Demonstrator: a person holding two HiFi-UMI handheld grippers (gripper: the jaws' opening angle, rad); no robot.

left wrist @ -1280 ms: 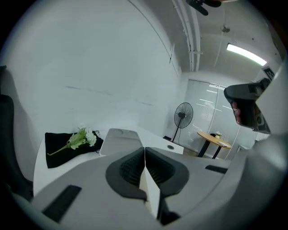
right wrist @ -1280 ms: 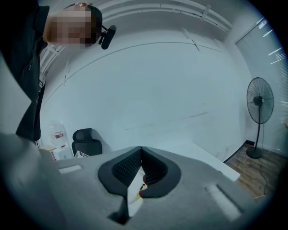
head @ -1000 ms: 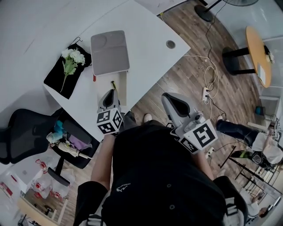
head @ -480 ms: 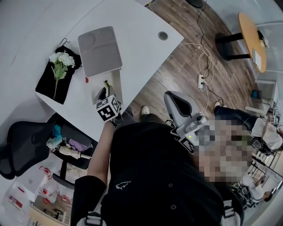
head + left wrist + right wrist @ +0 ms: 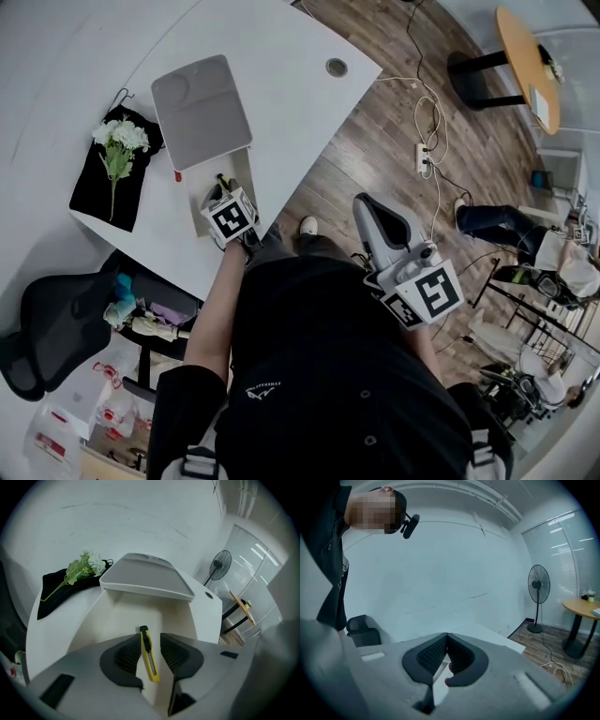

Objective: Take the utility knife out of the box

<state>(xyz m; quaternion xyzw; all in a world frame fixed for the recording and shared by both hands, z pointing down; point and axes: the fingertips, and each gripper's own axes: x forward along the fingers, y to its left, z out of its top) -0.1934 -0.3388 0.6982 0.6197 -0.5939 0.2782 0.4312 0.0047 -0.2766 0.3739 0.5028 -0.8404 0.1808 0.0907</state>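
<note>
now the left gripper (image 5: 150, 641) hangs over the open box (image 5: 91, 618). its jaws have just been opening and stand wide. the yellow utility knife (image 5: 149, 654) lies flat on the box floor, in line between them but untouched. to do this well, i'd come straight down so the pads (image 5: 127, 654) straddle the knife's middle across its narrow width, stay clear of the box walls, and close firmly before lifting. the right gripper (image 5: 446, 644) is closed on nothing, off beside the table (image 5: 281, 75).
</note>
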